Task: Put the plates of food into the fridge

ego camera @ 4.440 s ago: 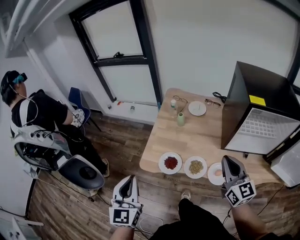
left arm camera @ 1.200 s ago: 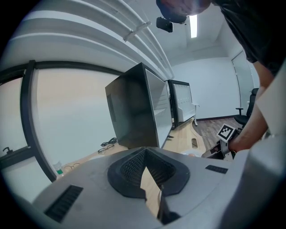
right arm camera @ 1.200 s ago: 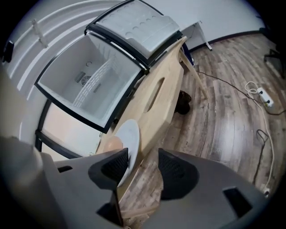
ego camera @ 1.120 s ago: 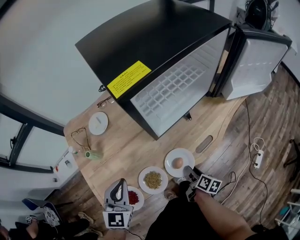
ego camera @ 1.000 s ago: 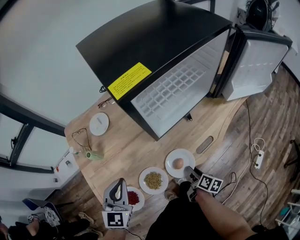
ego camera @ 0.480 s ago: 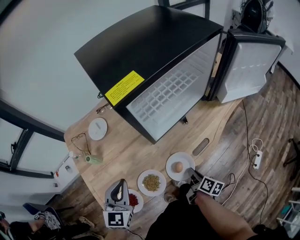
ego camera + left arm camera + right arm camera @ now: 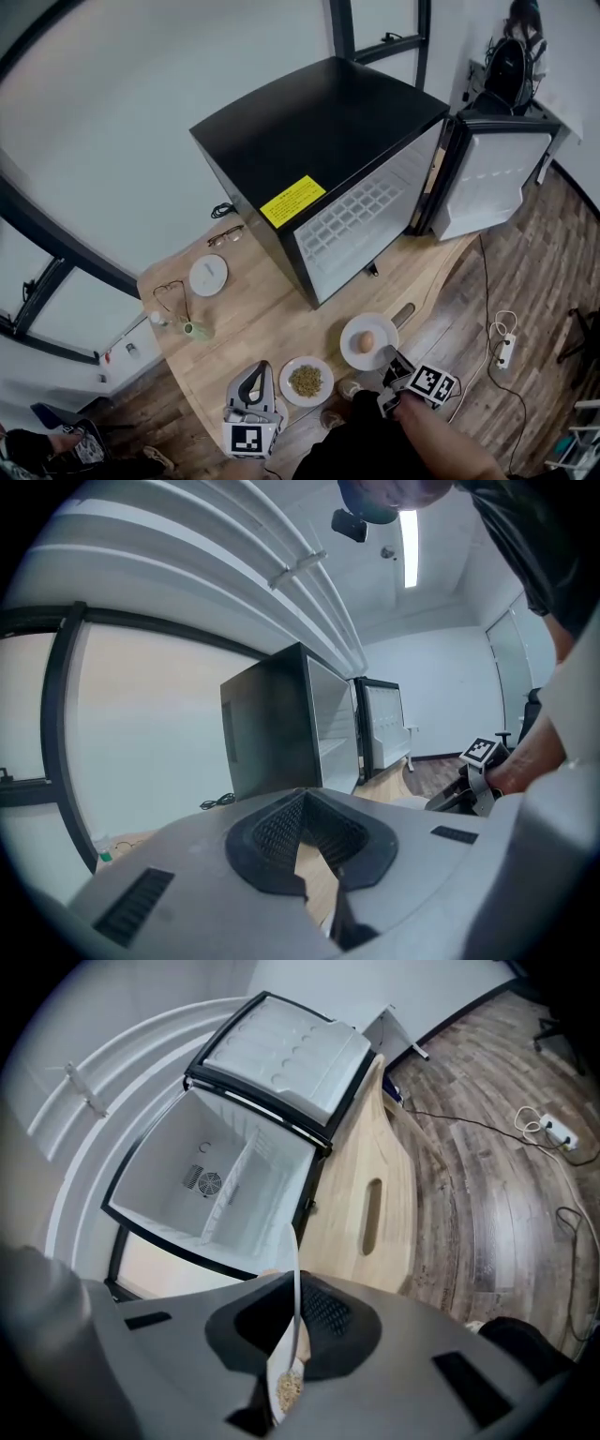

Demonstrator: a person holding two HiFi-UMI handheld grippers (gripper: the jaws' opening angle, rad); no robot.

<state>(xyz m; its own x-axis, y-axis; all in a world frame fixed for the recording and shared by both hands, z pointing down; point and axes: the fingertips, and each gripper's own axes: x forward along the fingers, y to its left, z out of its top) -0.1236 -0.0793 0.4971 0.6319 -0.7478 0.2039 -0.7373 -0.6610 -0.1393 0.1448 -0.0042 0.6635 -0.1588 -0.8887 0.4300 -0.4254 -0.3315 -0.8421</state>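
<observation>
White plate (image 7: 367, 341) with egg (image 7: 366, 340): rim inside right claw (image 7: 390, 355), which is closing on it; left claw (image 7: 257, 369) together, nothing in it.

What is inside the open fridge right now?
The fridge looks empty: white walls, a round fan vent on the back and one white divider panel. No plate is in it. The space behind that panel is covered.
</observation>
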